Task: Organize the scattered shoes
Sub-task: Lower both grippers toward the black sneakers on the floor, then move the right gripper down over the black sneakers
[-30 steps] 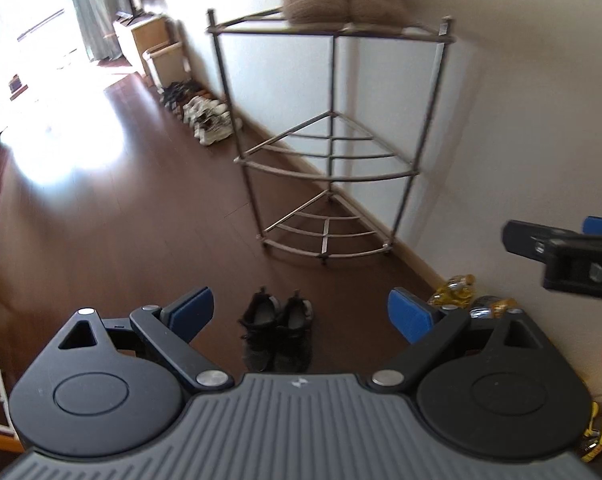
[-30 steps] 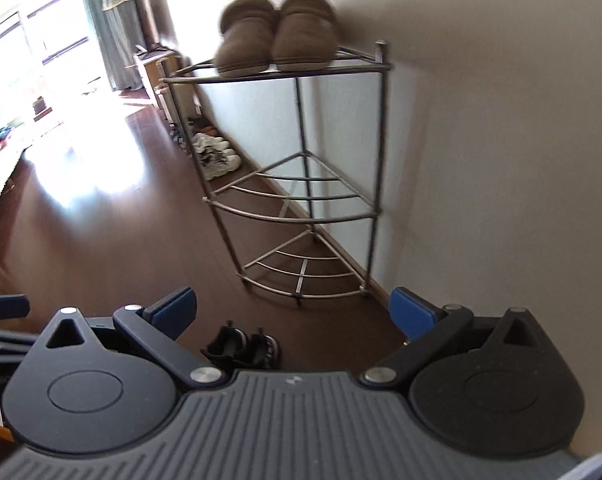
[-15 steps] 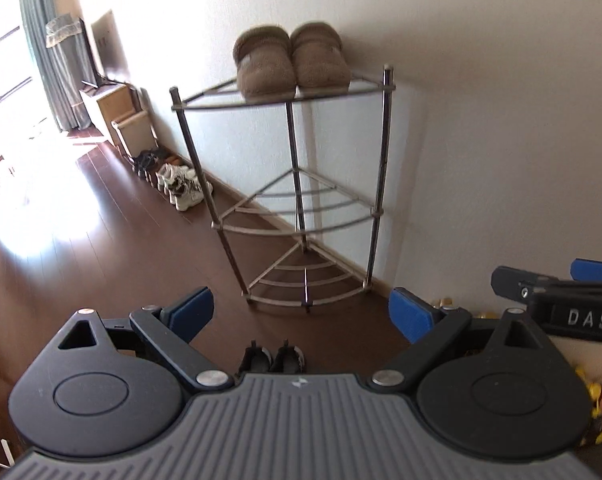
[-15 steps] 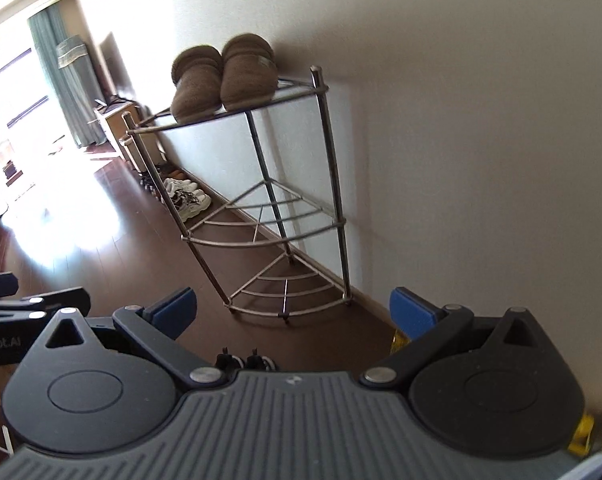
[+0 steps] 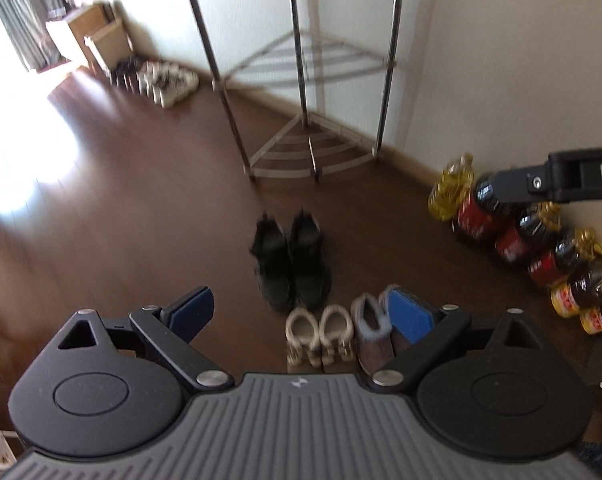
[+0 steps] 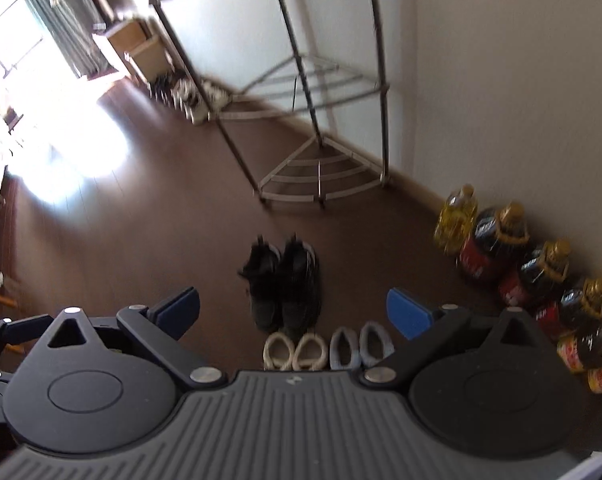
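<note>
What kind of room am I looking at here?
Probably a home's living area or hallway: a dark wood floor, a metal corner rack by the wall, black shoes and slippers on the floor, cooking oil bottles nearby.

rack [image 5: 301, 80]: shiny metal | floor [image 5: 141, 200]: glossy dark wood | slippers [image 5: 301, 332]: fleecy

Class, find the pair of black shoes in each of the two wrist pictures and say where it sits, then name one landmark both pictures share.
Left wrist view: the black shoes stand on the floor at centre, just beyond the slippers.
Right wrist view: the black shoes stand on the floor slightly left of centre, between the open tool's pads.
Shared landmark: the metal corner rack against the wall beyond them.
</note>
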A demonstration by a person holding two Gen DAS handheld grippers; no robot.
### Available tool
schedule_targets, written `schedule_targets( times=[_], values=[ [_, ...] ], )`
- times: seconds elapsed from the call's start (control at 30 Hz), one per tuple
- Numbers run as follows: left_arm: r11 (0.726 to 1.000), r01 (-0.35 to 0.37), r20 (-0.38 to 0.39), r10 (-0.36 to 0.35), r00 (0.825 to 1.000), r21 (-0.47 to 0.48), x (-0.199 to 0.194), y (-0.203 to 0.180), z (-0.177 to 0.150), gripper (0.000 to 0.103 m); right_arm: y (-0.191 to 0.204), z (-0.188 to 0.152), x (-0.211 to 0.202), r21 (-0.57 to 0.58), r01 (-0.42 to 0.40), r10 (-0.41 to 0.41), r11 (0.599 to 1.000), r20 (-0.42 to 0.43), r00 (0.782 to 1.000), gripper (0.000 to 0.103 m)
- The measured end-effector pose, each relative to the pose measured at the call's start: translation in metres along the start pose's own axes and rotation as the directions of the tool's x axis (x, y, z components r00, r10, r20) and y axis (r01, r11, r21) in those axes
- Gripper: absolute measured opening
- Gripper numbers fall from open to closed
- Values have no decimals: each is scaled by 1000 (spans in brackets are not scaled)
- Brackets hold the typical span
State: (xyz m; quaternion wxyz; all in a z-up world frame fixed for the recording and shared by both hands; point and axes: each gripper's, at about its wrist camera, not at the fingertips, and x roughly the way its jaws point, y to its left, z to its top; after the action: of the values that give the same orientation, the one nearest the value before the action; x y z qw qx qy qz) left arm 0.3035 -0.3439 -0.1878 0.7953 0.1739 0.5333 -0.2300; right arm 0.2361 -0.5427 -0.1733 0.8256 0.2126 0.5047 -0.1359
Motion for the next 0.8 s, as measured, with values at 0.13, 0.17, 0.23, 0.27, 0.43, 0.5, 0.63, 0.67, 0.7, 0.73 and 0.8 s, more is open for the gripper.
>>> schedule_targets(
  times=[0.13, 0.17, 0.23, 0.27, 0.43, 0.5, 0.63, 0.67, 0.7, 0.73, 0.8],
  values=[
    [1000, 5, -42, -6, 999, -20, 36, 7, -6, 96, 4, 14, 44, -60, 10, -13, 998, -57, 998, 98],
    [1000, 7, -45, -9, 999, -29, 47, 9, -5, 96, 3, 19, 55, -74, 8, -13, 997, -71, 997, 95],
    [999, 13, -52, -15, 999, -46, 68, 12, -5, 96, 1, 29, 79, -90, -4, -5, 996, -95, 995, 92],
    [998, 15, -55, -18, 998, -54, 79, 13, -5, 96, 1, 33, 93, -98, -7, -4, 995, -111, 994, 88],
    [997, 23, -63, -28, 998, -80, 123, 21, -4, 96, 1, 42, 143, -120, -18, -2, 993, -167, 986, 82],
    [997, 24, -64, -29, 998, -75, 137, 25, -5, 96, 1, 45, 163, -113, -25, 4, 993, -179, 984, 82],
    [998, 31, -77, -36, 996, -56, 178, 38, -7, 96, 6, 51, 207, -79, -41, 23, 996, -211, 977, 82],
    [998, 33, -80, -37, 996, -51, 188, 41, -8, 96, 8, 52, 218, -77, -43, 25, 996, -217, 976, 82],
    [998, 35, -84, -39, 996, -47, 199, 45, -8, 96, 10, 53, 228, -75, -45, 27, 996, -223, 974, 82],
    [998, 36, -87, -40, 995, -42, 209, 48, -9, 96, 12, 53, 238, -73, -47, 29, 996, -229, 973, 82],
    [999, 44, -89, -46, 995, -29, 231, 56, -10, 96, 19, 55, 257, -71, -52, 35, 996, -230, 973, 80]
  ],
)
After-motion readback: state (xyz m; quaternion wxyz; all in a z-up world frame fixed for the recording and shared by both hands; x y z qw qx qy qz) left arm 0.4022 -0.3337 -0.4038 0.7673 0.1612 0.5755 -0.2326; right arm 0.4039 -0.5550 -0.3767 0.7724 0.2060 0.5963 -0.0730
